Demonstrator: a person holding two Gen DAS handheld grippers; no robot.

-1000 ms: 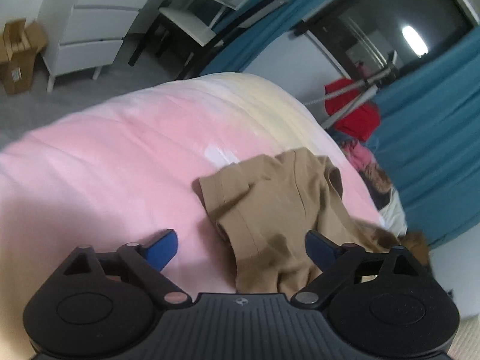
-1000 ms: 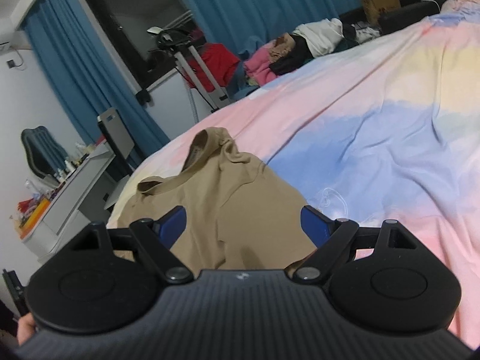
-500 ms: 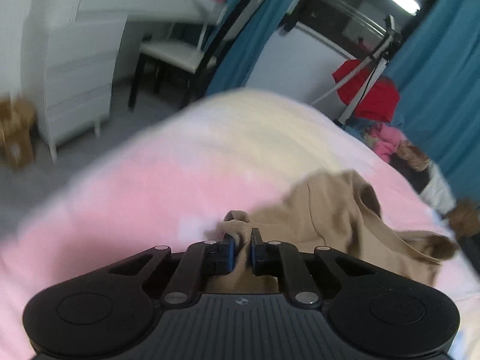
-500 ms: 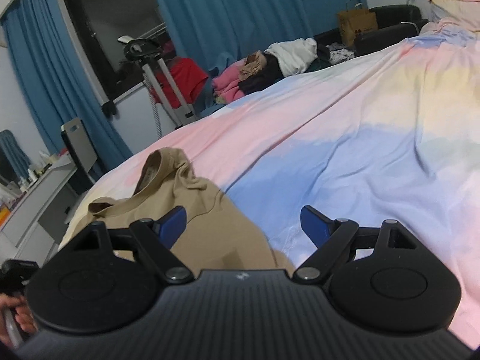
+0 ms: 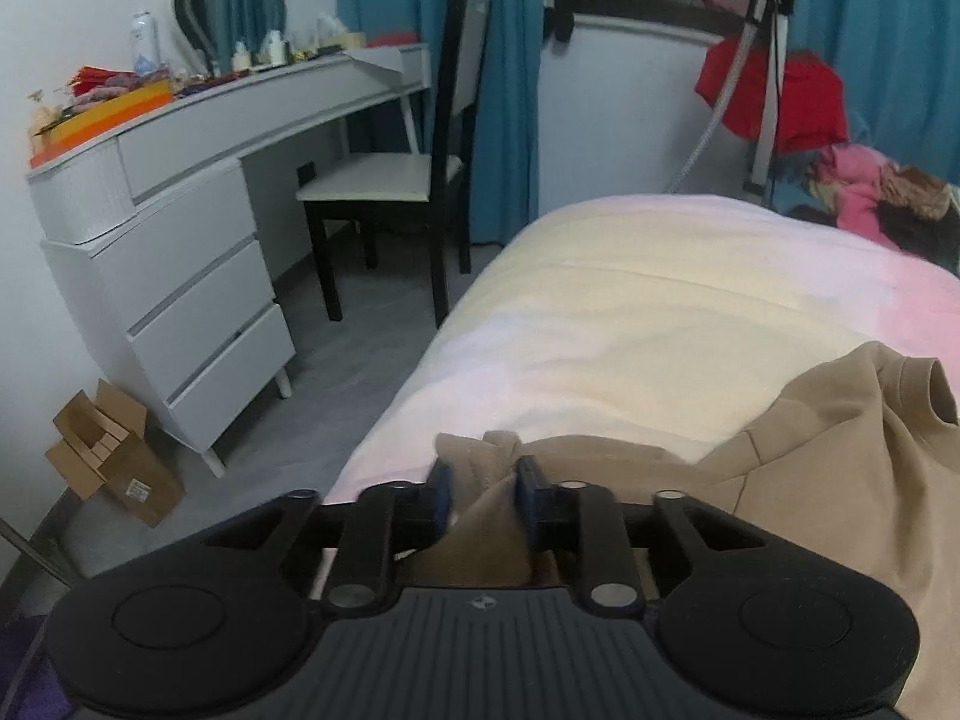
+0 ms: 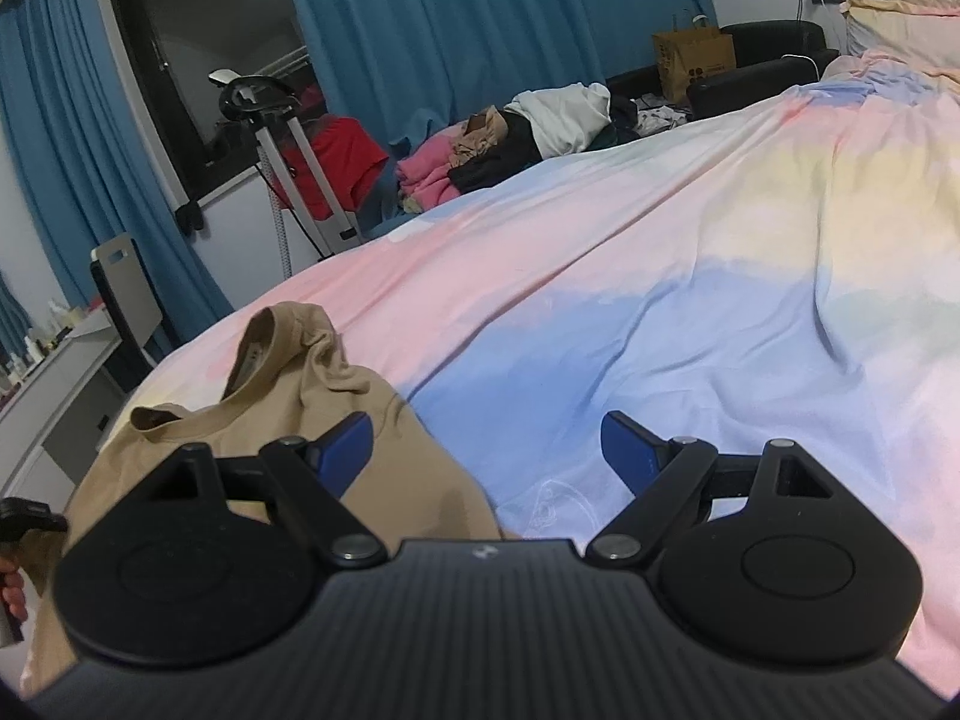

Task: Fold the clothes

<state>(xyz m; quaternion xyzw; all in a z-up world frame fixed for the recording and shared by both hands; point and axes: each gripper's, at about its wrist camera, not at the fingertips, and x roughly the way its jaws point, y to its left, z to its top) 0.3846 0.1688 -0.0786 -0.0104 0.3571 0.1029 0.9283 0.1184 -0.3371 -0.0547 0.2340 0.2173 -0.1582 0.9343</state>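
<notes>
A tan T-shirt (image 5: pixel 840 456) lies crumpled on the pastel bedspread (image 5: pixel 630 312). My left gripper (image 5: pixel 480 480) is shut on a bunched edge of the shirt near the bed's foot corner. In the right wrist view the same tan T-shirt (image 6: pixel 312 396) lies at the lower left with its collar raised. My right gripper (image 6: pixel 486 450) is open and empty, hovering over the shirt's right edge and the blue patch of the bedspread (image 6: pixel 690 312).
A white desk with drawers (image 5: pixel 180 252), a chair (image 5: pixel 414 180) and a cardboard box (image 5: pixel 114 456) stand left of the bed. A clothes pile (image 6: pixel 528 132), a red garment on a stand (image 6: pixel 324 162) and blue curtains lie beyond.
My left gripper closed on the shirt's edge and has pulled it toward the bed's corner, turning toward the desk. My right gripper stayed open and shifted a little.
</notes>
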